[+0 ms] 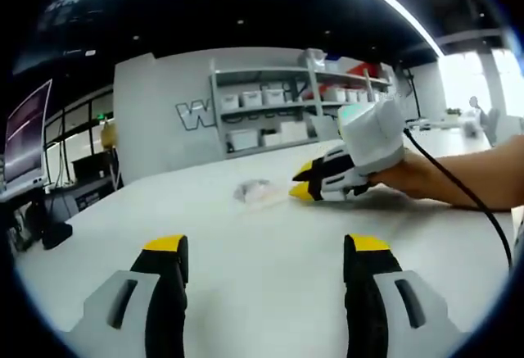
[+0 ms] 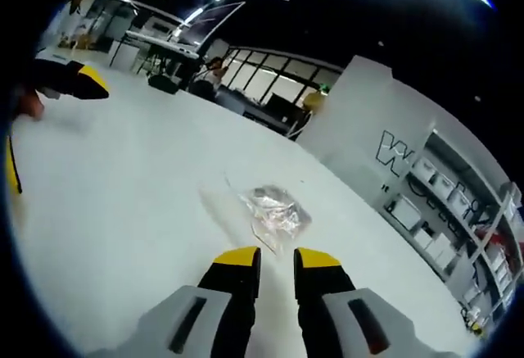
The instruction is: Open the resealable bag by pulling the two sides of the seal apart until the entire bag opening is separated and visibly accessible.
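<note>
Left gripper [image 1: 266, 256], frame bottom: jaws wide apart, empty. Right gripper [image 2: 277, 261], jaws nearly together, held level just before the clear bag [image 2: 277, 209] on the white table [image 2: 123, 194].

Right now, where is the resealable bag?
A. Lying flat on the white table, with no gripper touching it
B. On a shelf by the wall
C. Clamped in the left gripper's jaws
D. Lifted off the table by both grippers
A: the clear resealable bag lies on the white table, just ahead of the right gripper, whose jaws are nearly closed on nothing.
</note>
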Demonstrator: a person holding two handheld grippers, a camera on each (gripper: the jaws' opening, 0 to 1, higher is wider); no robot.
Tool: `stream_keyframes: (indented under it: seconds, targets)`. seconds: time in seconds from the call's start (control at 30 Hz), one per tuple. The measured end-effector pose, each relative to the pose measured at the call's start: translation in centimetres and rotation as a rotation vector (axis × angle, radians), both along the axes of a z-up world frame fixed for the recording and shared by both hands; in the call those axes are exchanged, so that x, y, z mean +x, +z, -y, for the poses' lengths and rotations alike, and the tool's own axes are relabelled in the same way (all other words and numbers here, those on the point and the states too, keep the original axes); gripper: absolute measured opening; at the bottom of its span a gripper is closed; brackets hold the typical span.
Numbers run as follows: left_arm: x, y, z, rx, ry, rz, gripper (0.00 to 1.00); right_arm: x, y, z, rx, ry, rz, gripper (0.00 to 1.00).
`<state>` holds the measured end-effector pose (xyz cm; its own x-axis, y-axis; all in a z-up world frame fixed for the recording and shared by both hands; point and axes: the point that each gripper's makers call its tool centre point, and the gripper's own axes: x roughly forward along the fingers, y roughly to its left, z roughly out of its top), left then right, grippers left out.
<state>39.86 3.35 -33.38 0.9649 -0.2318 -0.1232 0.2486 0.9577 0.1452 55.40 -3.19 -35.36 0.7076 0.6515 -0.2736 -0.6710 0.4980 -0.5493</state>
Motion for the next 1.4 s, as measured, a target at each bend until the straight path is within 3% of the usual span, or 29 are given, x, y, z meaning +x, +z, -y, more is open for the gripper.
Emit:
stream_keyframes:
  seconds: [0.33,0.67,1.07,1.4]
  targets:
    - [0.0,0.0,0.0,0.000,-0.002,-0.002,0.77,2.0,0.2,0.0,-0.007,-0.019,0.037,0.13]
    - [0.1,-0.1,0.0,0.007,-0.003,-0.008,0.77,2.3,1.8,-1.5,0.055,0.053,0.101,0.07]
    - [0.1,-0.3,0.1,0.018,-0.001,-0.018,0.77,1.5,1.0,-3.4,0.035,0.132,0.068,0.03]
    - [0.1,-0.4,0.0,0.021,0.001,-0.021,0.77,1.0,1.3,-3.9,0.065,0.157,0.053,0.00]
